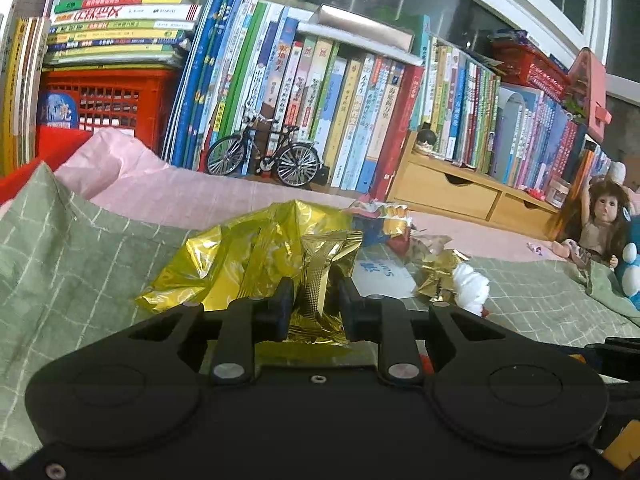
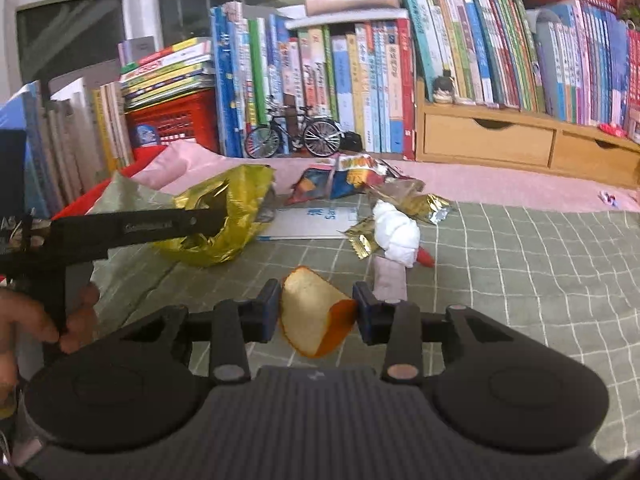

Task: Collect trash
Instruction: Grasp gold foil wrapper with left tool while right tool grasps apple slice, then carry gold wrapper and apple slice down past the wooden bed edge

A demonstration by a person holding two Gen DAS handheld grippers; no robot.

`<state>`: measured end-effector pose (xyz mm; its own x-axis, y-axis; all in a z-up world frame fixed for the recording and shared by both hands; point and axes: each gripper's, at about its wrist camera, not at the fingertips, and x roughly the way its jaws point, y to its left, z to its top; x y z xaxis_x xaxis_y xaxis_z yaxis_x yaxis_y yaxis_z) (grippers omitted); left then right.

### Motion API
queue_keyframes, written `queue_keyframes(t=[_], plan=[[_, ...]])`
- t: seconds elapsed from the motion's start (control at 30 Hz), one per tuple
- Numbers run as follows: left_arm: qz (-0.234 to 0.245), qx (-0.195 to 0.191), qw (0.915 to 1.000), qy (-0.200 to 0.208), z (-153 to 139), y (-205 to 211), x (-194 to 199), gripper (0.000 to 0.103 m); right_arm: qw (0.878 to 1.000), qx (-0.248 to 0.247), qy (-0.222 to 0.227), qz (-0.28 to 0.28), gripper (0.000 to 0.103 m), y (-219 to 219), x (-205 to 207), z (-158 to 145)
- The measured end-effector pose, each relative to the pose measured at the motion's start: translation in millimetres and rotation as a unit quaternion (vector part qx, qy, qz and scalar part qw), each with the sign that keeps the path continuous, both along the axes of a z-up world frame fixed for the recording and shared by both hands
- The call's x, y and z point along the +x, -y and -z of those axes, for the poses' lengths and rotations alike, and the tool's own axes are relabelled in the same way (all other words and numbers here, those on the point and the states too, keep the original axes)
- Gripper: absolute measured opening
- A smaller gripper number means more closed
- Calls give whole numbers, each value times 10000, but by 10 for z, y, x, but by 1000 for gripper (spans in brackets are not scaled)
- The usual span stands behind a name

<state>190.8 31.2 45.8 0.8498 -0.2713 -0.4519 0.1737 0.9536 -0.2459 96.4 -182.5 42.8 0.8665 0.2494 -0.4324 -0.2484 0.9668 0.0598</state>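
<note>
Right hand-held gripper (image 2: 316, 312) pinches peel (image 2: 310, 314).

The lower part of the gold wrapper (image 1: 320, 280) drops behind the left gripper (image 1: 314, 304), out of sight between its jaws. Beyond them a white card (image 1: 380, 278) lies half buried under wrappers, its blue print too small to read. Left of the right gripper's (image 2: 316, 312) jaws, a hand (image 2: 24, 320) is cut off by the edge.
</note>
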Motion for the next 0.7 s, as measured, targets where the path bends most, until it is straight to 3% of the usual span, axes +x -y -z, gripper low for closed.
queue_keyframes(t=[0.23, 0.7], plan=[[-25, 63, 9999, 96, -124, 3, -303, 23, 9995, 100, -115, -283, 45, -19, -222, 27], [126, 8, 9999, -113, -74, -76, -980, 23, 9983, 313, -156, -465, 45, 16, -754, 107]])
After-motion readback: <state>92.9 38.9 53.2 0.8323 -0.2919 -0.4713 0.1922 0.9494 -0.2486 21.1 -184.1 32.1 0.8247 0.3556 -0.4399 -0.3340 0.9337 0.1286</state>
